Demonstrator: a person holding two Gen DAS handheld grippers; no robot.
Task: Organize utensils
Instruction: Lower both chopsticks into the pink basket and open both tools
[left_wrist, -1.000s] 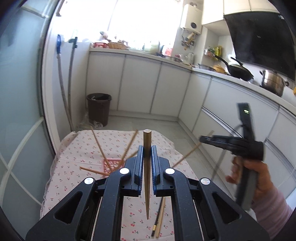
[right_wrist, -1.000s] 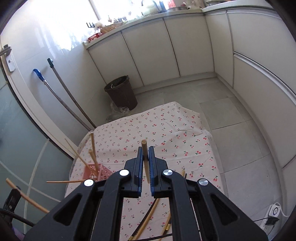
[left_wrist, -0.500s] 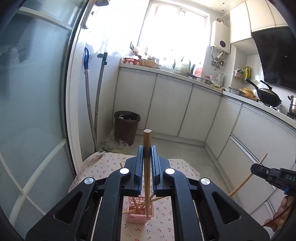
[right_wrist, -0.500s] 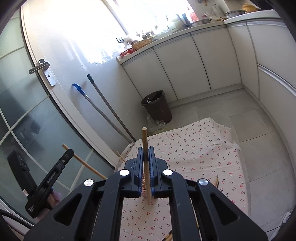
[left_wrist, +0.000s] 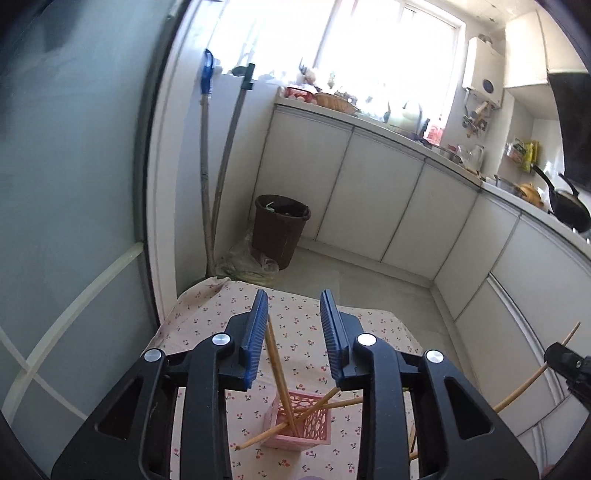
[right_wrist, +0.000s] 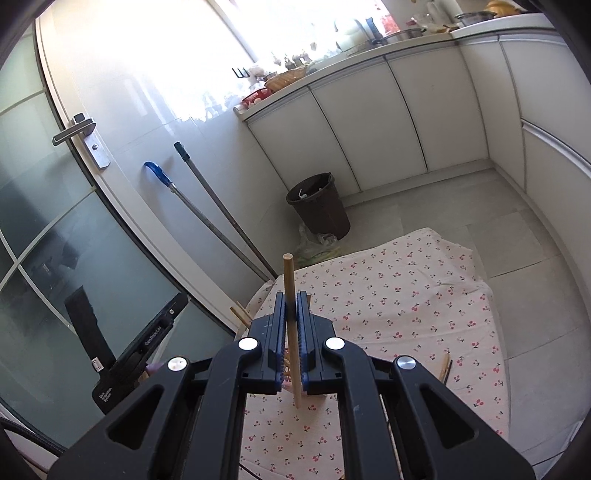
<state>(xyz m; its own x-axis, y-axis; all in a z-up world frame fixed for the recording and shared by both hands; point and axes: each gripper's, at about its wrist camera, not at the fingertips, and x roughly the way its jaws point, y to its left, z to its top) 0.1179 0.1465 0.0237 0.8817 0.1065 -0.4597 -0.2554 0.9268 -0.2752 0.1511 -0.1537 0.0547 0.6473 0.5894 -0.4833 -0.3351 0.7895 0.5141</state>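
My left gripper (left_wrist: 291, 306) is open above a pink perforated holder (left_wrist: 299, 421) on the cherry-print cloth (left_wrist: 295, 332). A wooden chopstick (left_wrist: 279, 365) stands loose in the holder, leaning by the left jaw, with several other chopsticks. My right gripper (right_wrist: 292, 314) is shut on a wooden chopstick (right_wrist: 290, 314), held upright above the cloth (right_wrist: 406, 295). The holder is mostly hidden behind its jaws. The right gripper and its chopstick (left_wrist: 532, 384) show at the right edge of the left wrist view.
A brown bin (left_wrist: 280, 229) and two mop handles (left_wrist: 218, 166) stand beyond the table by the glass door (right_wrist: 55, 221). White cabinets (left_wrist: 388, 192) line the far wall. Loose chopsticks (right_wrist: 445, 367) lie on the cloth at the right.
My left gripper has opened and let its chopstick drop into the pink holder. My right gripper has kept its chopstick and moved toward the holder.
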